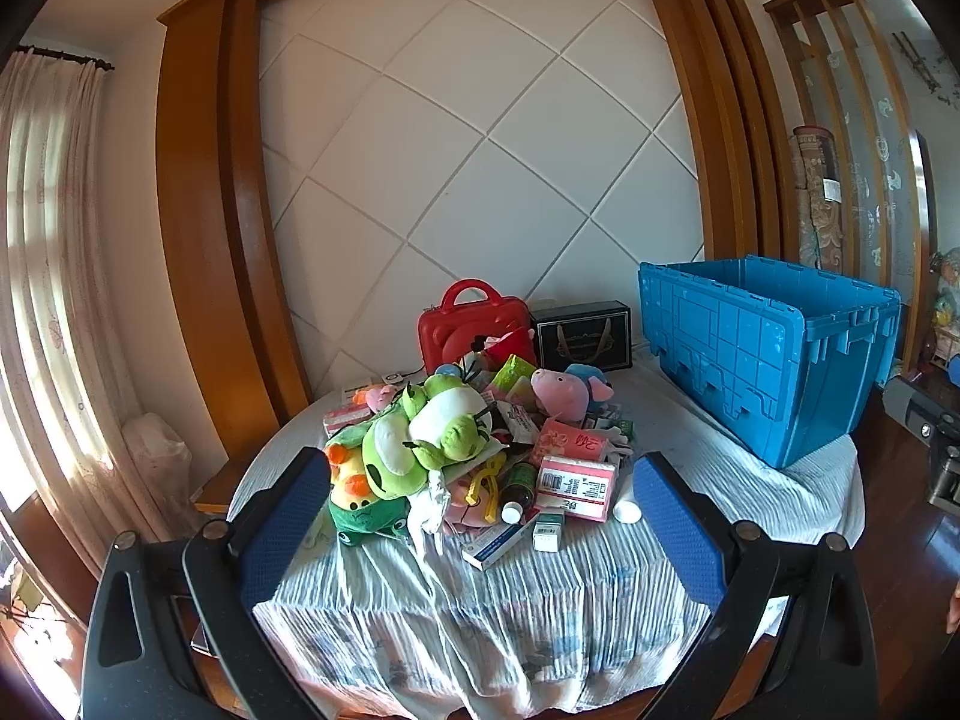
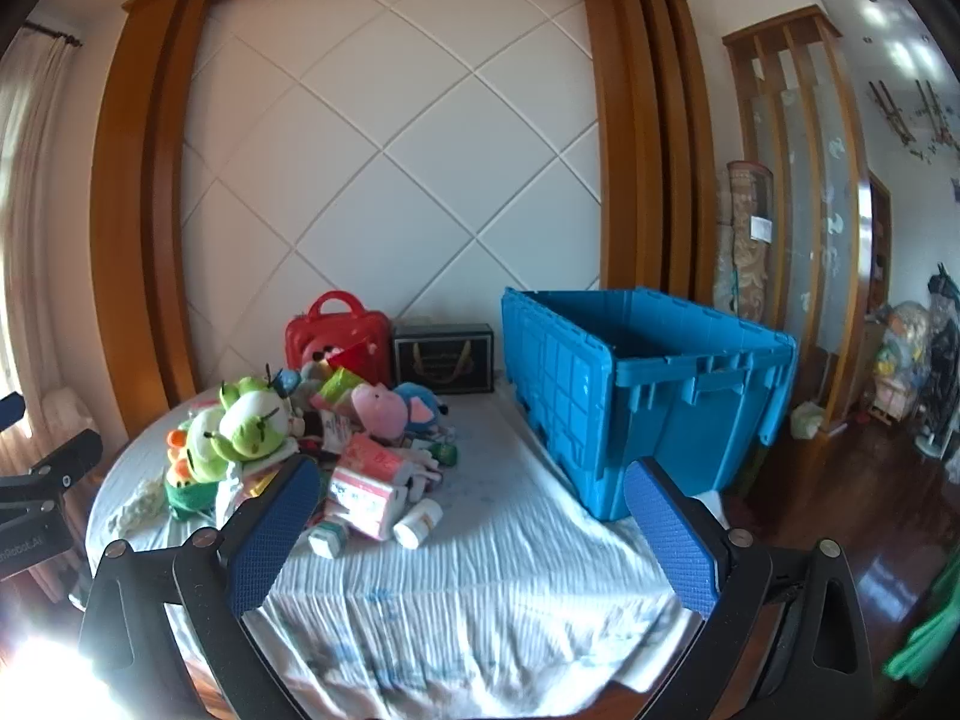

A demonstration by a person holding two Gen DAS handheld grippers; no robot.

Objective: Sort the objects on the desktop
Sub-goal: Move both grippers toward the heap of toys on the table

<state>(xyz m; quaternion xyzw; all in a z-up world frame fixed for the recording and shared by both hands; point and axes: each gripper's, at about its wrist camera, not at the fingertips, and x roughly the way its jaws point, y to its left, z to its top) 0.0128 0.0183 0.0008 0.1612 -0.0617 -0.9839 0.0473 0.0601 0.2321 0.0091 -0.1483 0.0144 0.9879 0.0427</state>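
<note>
curtain (image 1: 54, 276), wooden wall frame (image 1: 198, 228), glass partition (image 2: 804, 210)

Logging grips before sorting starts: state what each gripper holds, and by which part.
Nothing is held. The left gripper and right gripper both stand open and empty, short of the pile of toys and boxes.

The left gripper (image 1: 480, 516) has two flat blue pads (image 1: 287, 519) with tiny bumps, set on shiny black arms. The right gripper (image 2: 474, 534) looks the same. Round silver screws (image 2: 204, 537) sit on the black parts.
</note>
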